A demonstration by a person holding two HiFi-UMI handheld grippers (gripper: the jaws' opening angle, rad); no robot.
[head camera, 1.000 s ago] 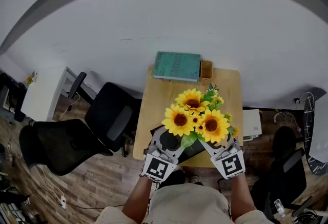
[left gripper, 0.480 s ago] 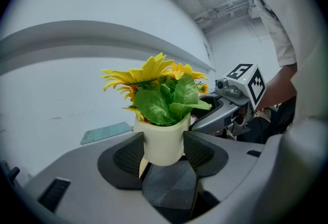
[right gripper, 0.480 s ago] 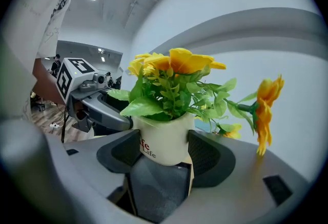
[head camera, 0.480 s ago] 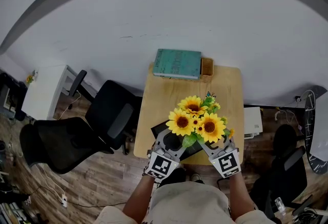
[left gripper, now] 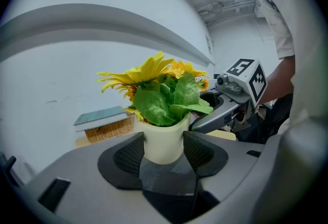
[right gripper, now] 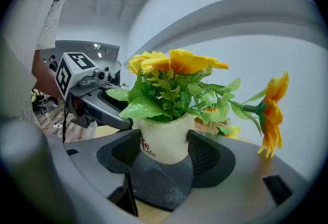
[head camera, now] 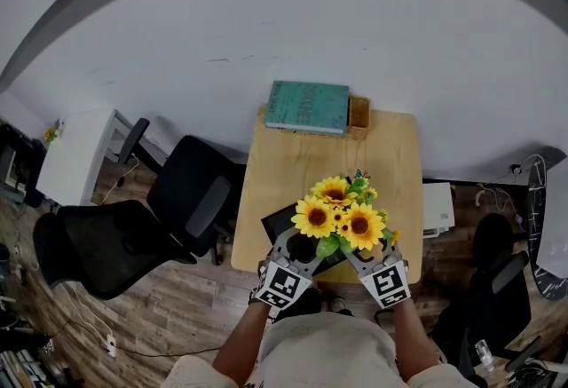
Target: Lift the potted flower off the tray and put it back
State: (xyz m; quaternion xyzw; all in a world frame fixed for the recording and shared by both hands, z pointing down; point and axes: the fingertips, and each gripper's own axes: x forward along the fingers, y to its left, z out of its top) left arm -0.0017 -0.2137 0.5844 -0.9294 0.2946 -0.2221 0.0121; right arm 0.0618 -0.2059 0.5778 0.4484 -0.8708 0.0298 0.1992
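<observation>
The wooden table [head camera: 293,169] stretches ahead of both claws. The black tray [head camera: 276,223] shows one corner beside the left gripper [left gripper: 163,155]; blooms cover the rest. The potted sunflowers [right gripper: 164,138] sit clamped between the jaws of the left gripper and of the right gripper [right gripper: 165,152], on opposite sides. The pot's base is hidden, so I cannot tell whether it touches the tray.

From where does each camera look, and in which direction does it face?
Head view: on the person's head, facing steeply down at the table and potted flower; forearms, left gripper, right gripper show.
Left gripper view: on the left gripper, along its jaws closed on the pot; right gripper at right.
Right gripper view: on the right gripper, along its jaws on the same pot; left gripper at left.
Shared: both gripper views show the basket.
</observation>
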